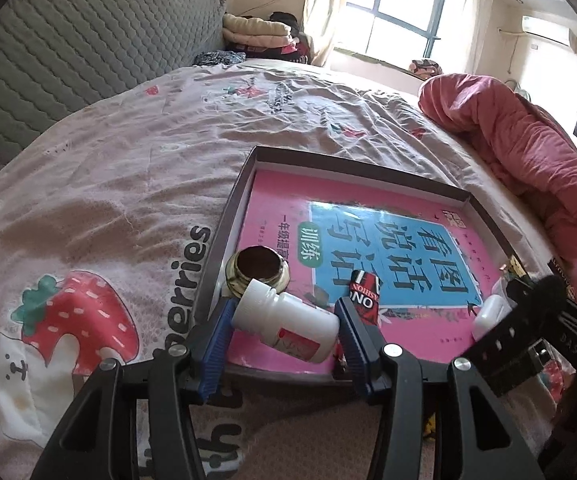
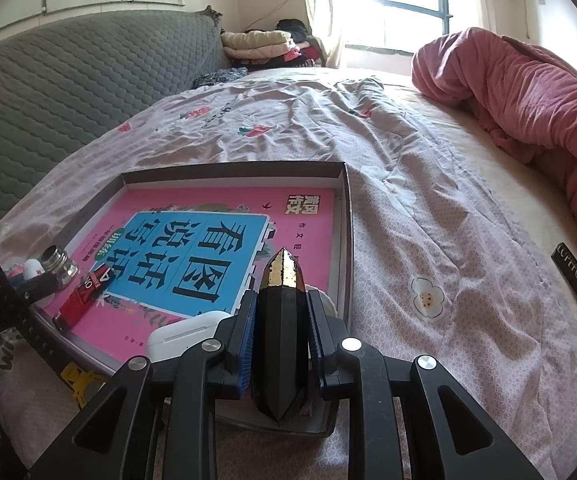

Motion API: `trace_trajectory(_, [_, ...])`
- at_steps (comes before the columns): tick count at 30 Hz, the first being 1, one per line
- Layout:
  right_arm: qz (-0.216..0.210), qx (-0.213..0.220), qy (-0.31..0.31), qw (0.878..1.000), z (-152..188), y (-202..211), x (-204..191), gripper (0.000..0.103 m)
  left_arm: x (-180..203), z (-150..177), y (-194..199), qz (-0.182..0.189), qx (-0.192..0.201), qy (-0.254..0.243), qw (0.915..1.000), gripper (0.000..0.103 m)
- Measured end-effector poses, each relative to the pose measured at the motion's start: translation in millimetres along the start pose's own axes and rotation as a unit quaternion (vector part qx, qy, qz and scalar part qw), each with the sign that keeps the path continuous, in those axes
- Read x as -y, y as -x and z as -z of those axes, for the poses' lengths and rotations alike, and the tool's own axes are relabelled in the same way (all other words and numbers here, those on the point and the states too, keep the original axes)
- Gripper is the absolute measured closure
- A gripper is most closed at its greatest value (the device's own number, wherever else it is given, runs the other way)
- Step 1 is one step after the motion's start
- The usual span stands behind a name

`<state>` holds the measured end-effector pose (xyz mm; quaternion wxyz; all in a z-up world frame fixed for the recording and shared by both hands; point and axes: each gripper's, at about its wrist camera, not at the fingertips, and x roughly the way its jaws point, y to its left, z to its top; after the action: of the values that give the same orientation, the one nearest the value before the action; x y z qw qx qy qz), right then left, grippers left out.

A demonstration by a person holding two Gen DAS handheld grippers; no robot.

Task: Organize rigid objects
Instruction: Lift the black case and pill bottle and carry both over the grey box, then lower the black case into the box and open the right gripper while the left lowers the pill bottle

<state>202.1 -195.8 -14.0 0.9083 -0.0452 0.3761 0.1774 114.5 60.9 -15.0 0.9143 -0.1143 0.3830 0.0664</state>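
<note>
A shallow dark-rimmed tray (image 1: pixel 228 216) lies on the bed with a pink and blue book (image 1: pixel 388 248) flat inside it. My left gripper (image 1: pixel 286 312) has its blue pads against both ends of a white plastic bottle (image 1: pixel 288 324), which lies on its side at the tray's near left corner. My right gripper (image 2: pixel 282 300) is shut on a black faceted, pointed piece with a gold tip (image 2: pixel 282 276), held over the tray's near right corner (image 2: pixel 344 240). A gold-rimmed jar (image 1: pixel 257 270), a red and black pack (image 1: pixel 364 292) and a white earbud case (image 2: pixel 184 334) rest on the book.
A rolled pink quilt (image 2: pixel 528 92) fills the bed's right side. A black box with gold lettering (image 2: pixel 574 280) lies on the sheet to the right of the tray. A grey quilted headboard (image 1: pixel 68 60) stands at the left. A yellow item (image 2: pixel 78 380) sits near the tray's front edge.
</note>
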Motion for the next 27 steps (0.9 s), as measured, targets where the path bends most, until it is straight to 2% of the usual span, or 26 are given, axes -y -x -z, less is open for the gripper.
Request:
trace_trajectory(6, [-0.002,0.001,-0.004,1.0,0,0,0,0.079,3,1,-5,-0.003,0.004,-0.015,0.9999,0.051])
trace_trajectory(14, [-0.003,-0.002,-0.001,1.0,1,0,1,0.077,14,4,-8,-0.034,0.008,-0.059,0.9976,0.051])
trace_trajectory(16, [-0.001,-0.002,0.006,1.0,1,0,-1,0.075,13,4,-8,-0.033,0.006,-0.056,0.9979,0.051])
trace_trajectory(20, [-0.001,0.003,0.018,1.0,0,2,-6,0.063,13,3,-8,-0.033,0.004,-0.056,0.9979,0.051])
trace_trajectory(22, [0.01,0.01,0.021,1.0,0,5,-5,0.054,13,3,-8,-0.033,0.004,-0.056,0.9979,0.051])
trace_trajectory(27, [0.008,0.022,0.01,1.0,-4,9,-1,0.052,13,3,-8,-0.033,0.004,-0.056,0.9979,0.051])
